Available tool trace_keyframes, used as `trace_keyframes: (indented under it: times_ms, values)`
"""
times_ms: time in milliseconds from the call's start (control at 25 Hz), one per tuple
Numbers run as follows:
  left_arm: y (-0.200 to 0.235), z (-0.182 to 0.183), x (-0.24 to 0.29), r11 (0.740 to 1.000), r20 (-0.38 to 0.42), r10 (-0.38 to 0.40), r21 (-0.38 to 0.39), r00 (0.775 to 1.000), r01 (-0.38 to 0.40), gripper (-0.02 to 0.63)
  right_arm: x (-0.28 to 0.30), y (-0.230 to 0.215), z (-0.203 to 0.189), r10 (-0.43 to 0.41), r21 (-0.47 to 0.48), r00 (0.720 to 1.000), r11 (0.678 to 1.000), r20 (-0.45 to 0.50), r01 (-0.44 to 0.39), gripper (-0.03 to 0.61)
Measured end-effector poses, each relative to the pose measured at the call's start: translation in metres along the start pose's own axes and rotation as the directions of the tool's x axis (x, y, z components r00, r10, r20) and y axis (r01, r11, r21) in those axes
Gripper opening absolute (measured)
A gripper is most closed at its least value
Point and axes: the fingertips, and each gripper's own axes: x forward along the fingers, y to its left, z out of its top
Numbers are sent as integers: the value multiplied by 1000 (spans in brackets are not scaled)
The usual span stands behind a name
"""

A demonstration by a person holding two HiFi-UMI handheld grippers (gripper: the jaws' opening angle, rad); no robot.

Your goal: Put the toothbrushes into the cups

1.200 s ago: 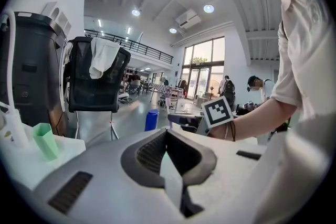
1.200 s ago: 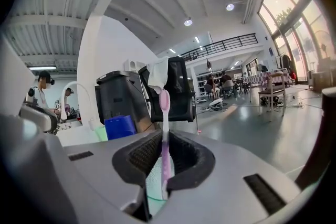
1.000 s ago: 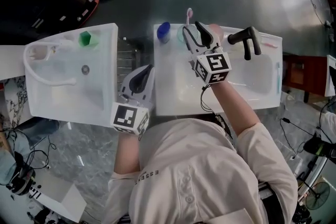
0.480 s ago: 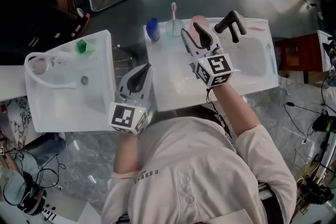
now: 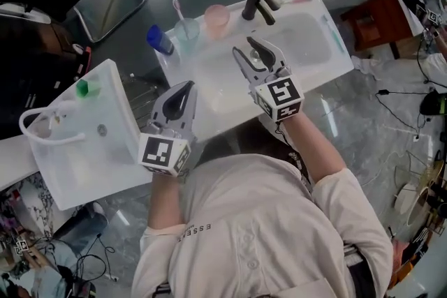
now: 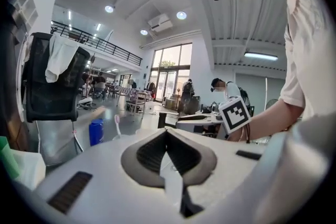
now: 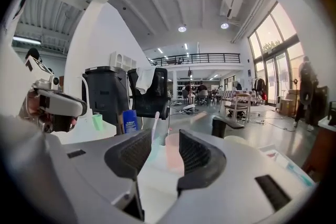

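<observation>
The near edge of the sink (image 5: pixel 307 49) is partly covered by the right gripper (image 5: pixel 246 49); the toothbrush (image 5: pixel 334 33) along its right edge is barely made out.

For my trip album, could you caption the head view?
The right gripper, jaws open, above the white sink; a toothbrush stands in the clear cup.

Two white sinks (image 5: pixel 77 150) (image 5: pixel 307 45), two faucets (image 5: pixel 257 2) (image 5: pixel 42 128), one black and one white, two cups (image 5: pixel 187 31) (image 5: pixel 216 19), one clear and one pink, three toothbrushes (image 5: pixel 178 10) (image 5: pixel 302 0) (image 5: pixel 334 31), one blue bottle (image 5: pixel 159 40), one small green object (image 5: pixel 82 87), two grippers, the left gripper (image 5: pixel 187 85) and the right gripper (image 5: pixel 246 47).
</observation>
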Motion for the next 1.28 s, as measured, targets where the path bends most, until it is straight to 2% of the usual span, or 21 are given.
trace_keyframes:
  times_ms: [240,480,640,800,920,1120,1280]
  values:
    - [-32,9,51,1000,-3,-4,27,1000,4,1,-18,-60,-17,15,20,1000,1000,-3,-14,175]
    - [-72,19,128,1000,-1,11,19,1000,-11,0,-31,-152,-35,-3,31,1000,1000,-25,3,175]
    - [-107,23,184,997,-24,10,81,1000,-8,1,-42,-214,-56,-16,37,997,999,-70,19,175]
    - [-130,20,225,997,-18,-6,71,1000,7,0,-55,-264,-84,-34,42,987,998,-154,41,175]
    - [-145,16,252,997,-23,-23,67,999,25,0,-67,-299,-114,-66,54,960,995,-273,83,175]
    - [-169,13,292,996,-55,-64,58,996,68,0,-85,-353,-159,-117,77,891,983,-439,167,175]
    - [-175,10,313,996,-82,-68,45,994,72,1,-92,-382,-188,-128,51,824,981,-552,186,175]
